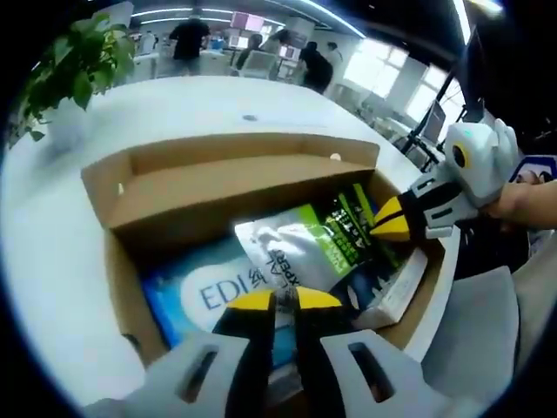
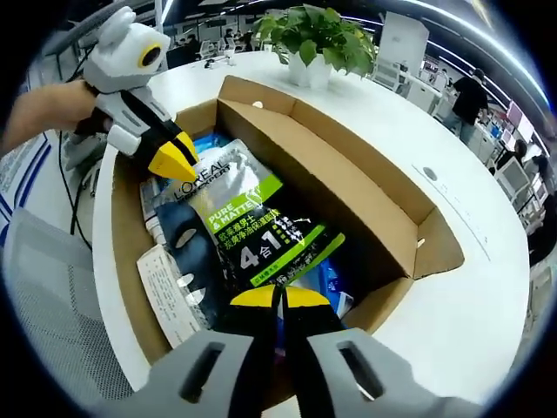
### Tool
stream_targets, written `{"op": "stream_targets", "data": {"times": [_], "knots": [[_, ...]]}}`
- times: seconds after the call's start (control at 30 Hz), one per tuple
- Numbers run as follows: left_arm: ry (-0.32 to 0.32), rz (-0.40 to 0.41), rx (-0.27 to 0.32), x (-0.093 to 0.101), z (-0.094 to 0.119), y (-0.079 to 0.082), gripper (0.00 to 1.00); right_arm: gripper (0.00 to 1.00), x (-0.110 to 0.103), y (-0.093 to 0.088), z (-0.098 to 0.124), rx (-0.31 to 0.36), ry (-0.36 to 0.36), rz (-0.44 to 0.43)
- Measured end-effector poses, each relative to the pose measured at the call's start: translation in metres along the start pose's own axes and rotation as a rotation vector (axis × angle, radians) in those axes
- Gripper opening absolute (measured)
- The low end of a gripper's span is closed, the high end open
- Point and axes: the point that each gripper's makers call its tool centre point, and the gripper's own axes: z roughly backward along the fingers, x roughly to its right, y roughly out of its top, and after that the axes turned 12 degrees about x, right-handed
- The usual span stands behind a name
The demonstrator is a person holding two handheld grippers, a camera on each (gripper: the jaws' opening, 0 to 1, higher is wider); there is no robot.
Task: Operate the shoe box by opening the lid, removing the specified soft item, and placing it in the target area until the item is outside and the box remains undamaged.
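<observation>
Left gripper view shows your left hand-held gripper (image 1: 285, 300) over the near edge of the open box (image 1: 130, 261), its yellow-tipped jaws nearly together with nothing between them. Inside the box, a white, green and black pouch (image 1: 305, 248) lies on top of a blue pack (image 1: 196, 296), with a white booklet (image 1: 396, 292) against the box's right wall. Your right hand-held gripper (image 1: 389, 222) reaches into the box from the right, its tips at the pouch's far corner; you cannot tell from either view whether it grips the pouch. Right gripper view shows the right hand-held gripper (image 2: 280, 298) with jaws almost shut at the pouch's (image 2: 252, 226) lower edge. The box's lid (image 2: 348, 187) stands open, and the box sits on a white bench (image 2: 470, 305) with a plant (image 2: 318, 35) beyond it.
</observation>
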Motion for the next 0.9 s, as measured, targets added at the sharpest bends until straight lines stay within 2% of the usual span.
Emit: {"op": "stream_targets", "data": {"times": [0.27,0.6,0.9], "knots": [[0.012,0.021,0.025,0.008,0.0,0.004,0.0,0.0,-0.002,0.005,0.004,0.023,-0.021,-0.04],[0.057,-0.015,0.079,0.011,0.006,0.022,0.0,0.0,-0.004,0.015,0.014,0.065,-0.034,-0.096],[0.075,-0.021,0.102,0.015,0.017,0.038,0.0,0.0,-0.006,0.027,0.02,0.106,-0.034,-0.131]]}}
